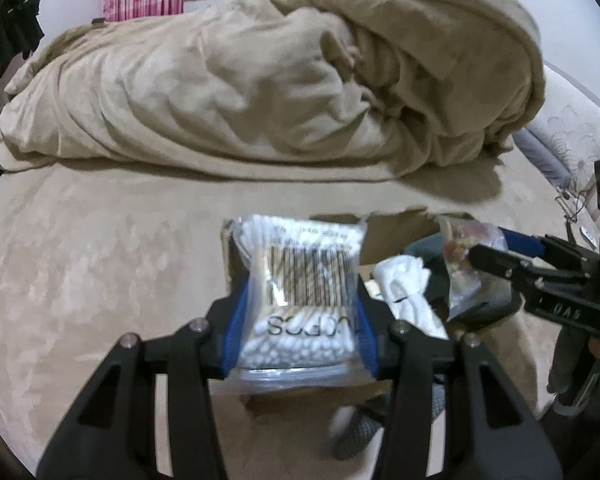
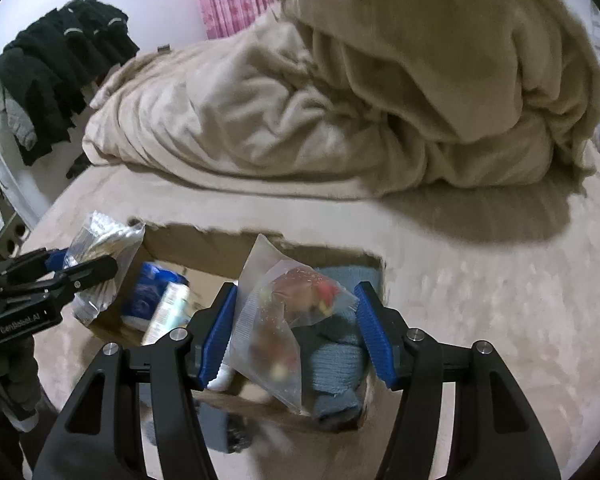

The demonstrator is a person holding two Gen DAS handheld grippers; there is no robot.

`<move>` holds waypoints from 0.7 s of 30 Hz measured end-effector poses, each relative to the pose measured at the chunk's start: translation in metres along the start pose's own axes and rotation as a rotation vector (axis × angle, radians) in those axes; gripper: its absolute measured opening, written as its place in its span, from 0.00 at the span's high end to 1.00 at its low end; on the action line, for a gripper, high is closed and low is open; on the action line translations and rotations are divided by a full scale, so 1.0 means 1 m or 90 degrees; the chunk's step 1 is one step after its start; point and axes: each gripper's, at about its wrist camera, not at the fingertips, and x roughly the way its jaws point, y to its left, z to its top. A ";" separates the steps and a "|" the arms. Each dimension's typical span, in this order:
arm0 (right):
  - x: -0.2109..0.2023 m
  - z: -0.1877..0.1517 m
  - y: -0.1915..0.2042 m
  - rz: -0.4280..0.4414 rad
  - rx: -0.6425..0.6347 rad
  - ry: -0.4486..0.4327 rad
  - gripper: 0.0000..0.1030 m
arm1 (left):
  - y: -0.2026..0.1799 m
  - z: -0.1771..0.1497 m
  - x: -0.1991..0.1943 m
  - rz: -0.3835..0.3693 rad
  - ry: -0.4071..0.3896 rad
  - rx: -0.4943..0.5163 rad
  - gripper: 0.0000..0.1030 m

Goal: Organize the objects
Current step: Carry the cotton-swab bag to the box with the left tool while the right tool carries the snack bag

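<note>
My left gripper (image 1: 300, 288) is shut on a clear bag of white cotton swabs (image 1: 304, 312), its blue pads pressing both sides. It hangs over the left end of an open cardboard box (image 1: 396, 232) on the bed. In the right wrist view the same left gripper (image 2: 80, 264) and swab bag (image 2: 100, 240) sit at the box's left rim. My right gripper (image 2: 296, 288) is shut on a clear zip bag of small colourful pieces (image 2: 284, 320) above the box (image 2: 204, 248). From the left wrist view, the right gripper (image 1: 496, 250) and zip bag (image 1: 468, 276) show at right.
Inside the box lie a blue-grey knitted cloth (image 2: 336, 360), a blue and white packet (image 2: 148, 296), a pale tube (image 2: 172, 308) and a white sock (image 1: 404, 292). A heaped beige blanket (image 2: 340, 100) fills the bed behind. Dark clothes (image 2: 60, 60) hang at far left.
</note>
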 end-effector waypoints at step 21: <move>0.033 -0.011 0.015 -0.035 -0.036 0.022 0.28 | -0.005 0.004 0.002 0.015 -0.010 0.013 0.31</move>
